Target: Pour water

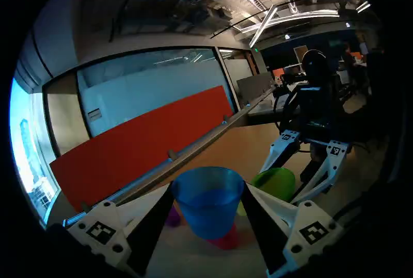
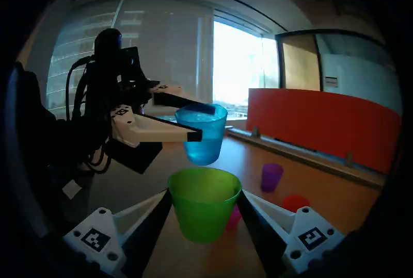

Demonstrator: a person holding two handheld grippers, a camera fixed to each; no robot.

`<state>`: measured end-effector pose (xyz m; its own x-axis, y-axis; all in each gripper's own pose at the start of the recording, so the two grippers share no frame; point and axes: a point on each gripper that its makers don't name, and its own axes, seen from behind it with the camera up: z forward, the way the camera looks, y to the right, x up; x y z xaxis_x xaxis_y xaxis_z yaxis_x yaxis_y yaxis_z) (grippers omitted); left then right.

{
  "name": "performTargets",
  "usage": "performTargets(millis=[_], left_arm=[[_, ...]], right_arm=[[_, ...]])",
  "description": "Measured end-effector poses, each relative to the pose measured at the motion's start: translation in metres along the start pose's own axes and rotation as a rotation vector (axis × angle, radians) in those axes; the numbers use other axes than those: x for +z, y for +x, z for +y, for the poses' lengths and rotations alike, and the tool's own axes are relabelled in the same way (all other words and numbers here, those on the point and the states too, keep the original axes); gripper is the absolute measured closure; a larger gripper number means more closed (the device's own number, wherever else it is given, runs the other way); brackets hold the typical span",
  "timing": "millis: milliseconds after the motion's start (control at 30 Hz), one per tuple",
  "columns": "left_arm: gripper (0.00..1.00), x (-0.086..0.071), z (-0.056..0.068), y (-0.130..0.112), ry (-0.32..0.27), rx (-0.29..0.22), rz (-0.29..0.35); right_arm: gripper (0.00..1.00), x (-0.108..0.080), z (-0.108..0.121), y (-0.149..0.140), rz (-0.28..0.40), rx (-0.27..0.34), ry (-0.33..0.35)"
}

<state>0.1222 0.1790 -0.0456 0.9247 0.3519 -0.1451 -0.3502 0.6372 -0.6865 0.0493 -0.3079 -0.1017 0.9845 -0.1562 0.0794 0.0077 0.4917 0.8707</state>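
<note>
My left gripper (image 1: pixel 208 203) is shut on a blue translucent cup (image 1: pixel 208 201) with water in it, held upright above the wooden table (image 1: pixel 242 149). Farther off, the same blue cup (image 2: pixel 202 132) hangs between the left gripper's fingers (image 2: pixel 170 133). My right gripper (image 2: pixel 205 207) is shut on a green cup (image 2: pixel 205 201), upright, just below and in front of the blue one. In the left gripper view the green cup (image 1: pixel 275 181) sits low to the right, held by the right gripper (image 1: pixel 304 164).
A purple cup (image 2: pixel 271 176), a red cup (image 2: pixel 295 202) and a pink one (image 2: pixel 233 217) stand on the table. An orange partition (image 2: pixel 330 123) with a metal rail (image 1: pixel 170 162) runs along the table's far edge. Bright window behind.
</note>
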Motion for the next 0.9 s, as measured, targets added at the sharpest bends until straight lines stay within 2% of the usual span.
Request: performTargets(millis=[367,667,900], left_arm=[[0.12,0.002,0.003,0.006,-0.007,0.068,0.01],[0.13,-0.001,0.006,0.009,-0.009,0.158,0.02],[0.13,-0.001,0.008,0.012,-0.012,0.191,0.027]], right_arm=[[0.09,0.002,-0.007,-0.004,-0.01,-0.004,0.032],[0.09,0.003,-0.008,-0.005,-0.011,-0.002,0.043],[0.09,0.004,-0.009,-0.004,-0.014,-0.006,0.046]])
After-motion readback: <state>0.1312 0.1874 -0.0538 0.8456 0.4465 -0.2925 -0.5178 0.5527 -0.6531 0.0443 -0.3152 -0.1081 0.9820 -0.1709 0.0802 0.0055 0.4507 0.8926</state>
